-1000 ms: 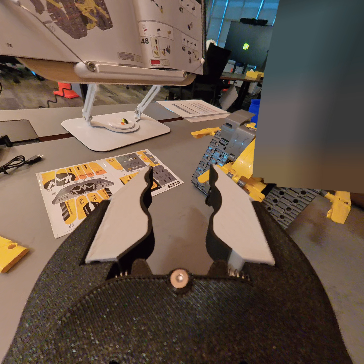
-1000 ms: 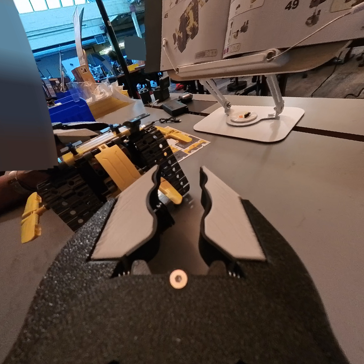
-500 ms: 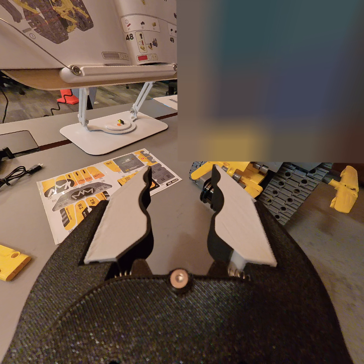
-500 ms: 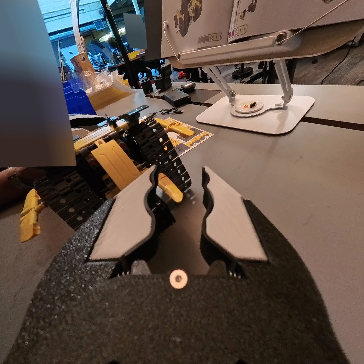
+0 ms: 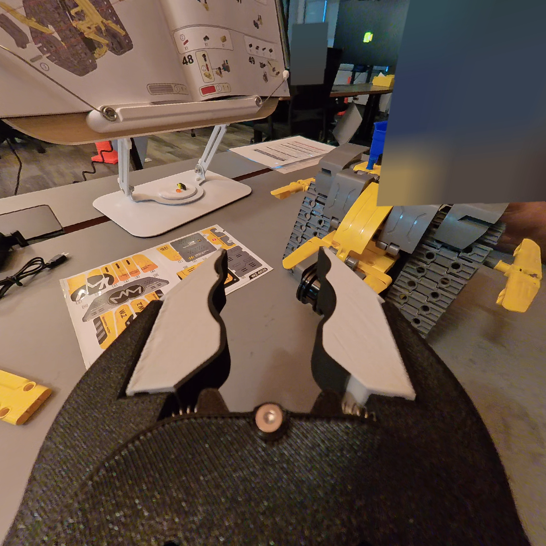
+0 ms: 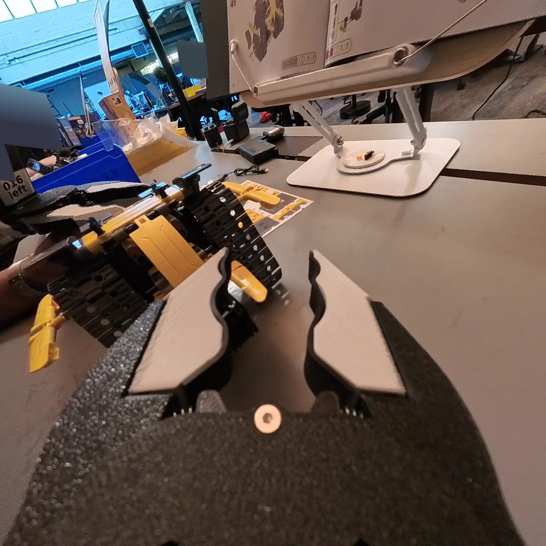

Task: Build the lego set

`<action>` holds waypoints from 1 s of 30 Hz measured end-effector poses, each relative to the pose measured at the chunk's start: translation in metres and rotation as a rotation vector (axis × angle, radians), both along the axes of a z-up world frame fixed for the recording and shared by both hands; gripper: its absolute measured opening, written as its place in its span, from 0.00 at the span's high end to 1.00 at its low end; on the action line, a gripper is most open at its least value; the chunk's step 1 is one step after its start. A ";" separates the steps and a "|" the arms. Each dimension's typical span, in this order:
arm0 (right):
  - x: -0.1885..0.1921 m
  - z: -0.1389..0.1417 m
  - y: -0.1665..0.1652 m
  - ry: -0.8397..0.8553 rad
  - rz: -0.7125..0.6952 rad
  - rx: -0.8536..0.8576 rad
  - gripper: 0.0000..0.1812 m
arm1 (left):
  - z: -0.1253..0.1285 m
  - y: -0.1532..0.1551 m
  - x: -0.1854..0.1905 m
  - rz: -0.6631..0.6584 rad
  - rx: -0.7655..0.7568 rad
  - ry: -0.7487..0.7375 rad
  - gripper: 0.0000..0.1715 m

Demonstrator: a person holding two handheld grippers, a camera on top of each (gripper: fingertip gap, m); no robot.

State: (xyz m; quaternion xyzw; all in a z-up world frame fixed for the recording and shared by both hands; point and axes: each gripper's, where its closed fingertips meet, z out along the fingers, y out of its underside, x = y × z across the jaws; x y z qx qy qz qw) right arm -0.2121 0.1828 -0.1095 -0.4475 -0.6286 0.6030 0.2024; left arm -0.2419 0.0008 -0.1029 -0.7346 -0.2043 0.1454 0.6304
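A yellow and grey brick-built tracked vehicle (image 5: 366, 236) stands on the grey table (image 5: 266, 325) between my two grippers. My left gripper (image 5: 272, 254) is open and empty. Its right finger (image 5: 348, 310) lies against a black round hub (image 5: 307, 288) at the model's near end. My right gripper (image 6: 269, 254) is open and empty at the other side of the model (image 6: 159, 248). Its left finger (image 6: 189, 319) covers the model's lower end by a yellow lever (image 6: 248, 283). The left gripper also shows behind the model in the right wrist view (image 6: 76, 204).
A white book stand (image 5: 177, 204) holds an open instruction booklet (image 5: 133, 44) at the back. A sticker sheet (image 5: 147, 283) lies in front of it. A loose yellow piece (image 5: 20, 396) and a black cable (image 5: 29, 269) lie left. Blue bin (image 6: 82, 174), black charger (image 6: 257, 150) and a person's wrist (image 6: 17, 274) sit beyond the model.
The left wrist view dipped and came back, ending closer to the model's end, where the black hub now shows. The right gripper crept nearer the model. Both stay open.
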 end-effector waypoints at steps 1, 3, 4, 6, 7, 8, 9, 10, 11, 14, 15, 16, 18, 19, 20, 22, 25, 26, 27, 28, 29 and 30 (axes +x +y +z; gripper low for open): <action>0.000 -0.001 -0.001 -0.003 0.002 0.004 0.72 | 0.000 0.000 0.000 0.000 0.001 -0.002 0.66; 0.000 -0.002 -0.001 -0.009 0.004 0.013 0.72 | 0.000 -0.001 -0.001 0.002 0.007 -0.009 0.66; 0.001 -0.002 -0.002 -0.009 0.005 0.017 0.73 | 0.000 -0.001 -0.002 0.003 0.012 -0.015 0.66; 0.001 -0.003 -0.002 -0.008 0.005 0.023 0.73 | 0.001 -0.002 -0.003 0.005 0.020 -0.026 0.65; 0.001 -0.003 -0.003 -0.008 0.005 0.026 0.73 | 0.001 -0.003 -0.003 0.005 0.024 -0.032 0.65; 0.001 -0.003 -0.003 -0.009 0.006 0.029 0.73 | 0.001 -0.003 -0.004 0.005 0.027 -0.037 0.65; 0.001 -0.003 -0.003 -0.010 0.006 0.032 0.73 | 0.001 -0.003 -0.004 0.005 0.029 -0.041 0.65; 0.001 -0.004 -0.004 -0.011 0.007 0.036 0.73 | 0.001 -0.003 -0.005 0.005 0.032 -0.045 0.65; 0.001 -0.004 -0.004 -0.011 0.008 0.040 0.73 | 0.001 -0.003 -0.005 0.005 0.034 -0.048 0.65; 0.001 -0.004 -0.004 -0.010 0.006 0.041 0.73 | 0.001 -0.004 -0.005 0.004 0.036 -0.054 0.65; 0.001 -0.004 -0.004 -0.012 0.007 0.039 0.73 | 0.000 -0.003 -0.005 0.004 0.034 -0.055 0.65; 0.000 -0.005 -0.004 -0.015 0.008 0.037 0.73 | 0.000 -0.003 -0.005 0.003 0.031 -0.055 0.64; 0.000 -0.005 -0.004 -0.021 0.010 0.031 0.73 | -0.001 -0.002 -0.004 0.001 0.020 -0.048 0.64; 0.000 -0.005 -0.004 -0.023 0.011 0.029 0.72 | -0.001 -0.001 -0.004 0.000 0.013 -0.042 0.64; 0.000 -0.005 -0.004 -0.025 0.013 0.027 0.72 | -0.002 0.000 -0.003 -0.002 0.006 -0.035 0.64; 0.000 -0.006 -0.004 -0.029 0.015 0.023 0.72 | -0.003 0.001 -0.001 -0.008 -0.010 -0.021 0.64; 0.000 -0.006 -0.004 -0.032 0.017 0.020 0.72 | -0.004 0.002 -0.001 -0.008 -0.021 -0.018 0.64; 0.000 -0.006 -0.004 -0.033 0.018 0.019 0.72 | -0.004 0.002 -0.001 -0.009 -0.019 -0.023 0.64; 0.000 -0.006 -0.004 -0.034 0.018 0.019 0.72 | -0.004 0.002 -0.002 -0.009 -0.013 -0.029 0.64; 0.000 -0.006 -0.004 -0.035 0.019 0.018 0.72 | -0.003 0.001 -0.002 -0.007 -0.005 -0.036 0.64; 0.000 -0.006 -0.004 -0.035 0.019 0.018 0.72 | -0.002 0.000 -0.003 -0.005 0.005 -0.044 0.64; 0.000 -0.006 -0.004 -0.036 0.019 0.018 0.72 | -0.002 -0.001 -0.004 -0.004 0.014 -0.052 0.64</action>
